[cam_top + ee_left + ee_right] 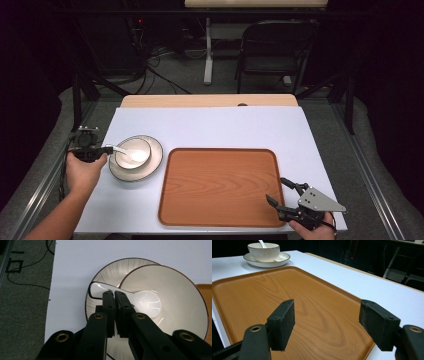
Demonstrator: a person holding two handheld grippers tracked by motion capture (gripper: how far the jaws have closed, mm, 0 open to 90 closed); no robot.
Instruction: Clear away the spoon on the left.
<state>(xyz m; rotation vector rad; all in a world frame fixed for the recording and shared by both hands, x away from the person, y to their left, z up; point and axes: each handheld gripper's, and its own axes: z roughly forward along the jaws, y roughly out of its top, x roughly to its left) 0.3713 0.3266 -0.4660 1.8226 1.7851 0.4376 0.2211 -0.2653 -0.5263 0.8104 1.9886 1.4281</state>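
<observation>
— White covers the tabletop [215,127], and near its left edge a cream plate [152,162] with a dark rim carries a cream bowl [142,145]. Where does the left claw sit?

— The left claw [106,149] is at the plate's left side, held in the person's left hand [85,170]. In the left gripper view its jaws are pressed together on the handle of a white spoon [130,298], pinching it.

— And the spoon itself?

— Its scoop lies inside the bowl [175,297], and the handle reaches out over the bowl's rim and above the plate [110,272]. From the right gripper view the handle pokes up out of the bowl [264,251], which stands on the plate [283,258] at the far corner.

— What about the other side?

— A wooden tray [220,185] lies just right of the plate — whether they touch I cannot tell — and it has nothing on it. The right claw [281,191] hovers over the tray's near right corner, held in the right hand [312,231] at the bottom edge.

— Is it gripping anything?

— No. In the right gripper view its jaws are spread wide apart, with only the tray's grain [287,290] between them.

— Behind the tabletop?

— A dark folding chair [275,50] on grey carpet, with cables trailing on the floor.
</observation>
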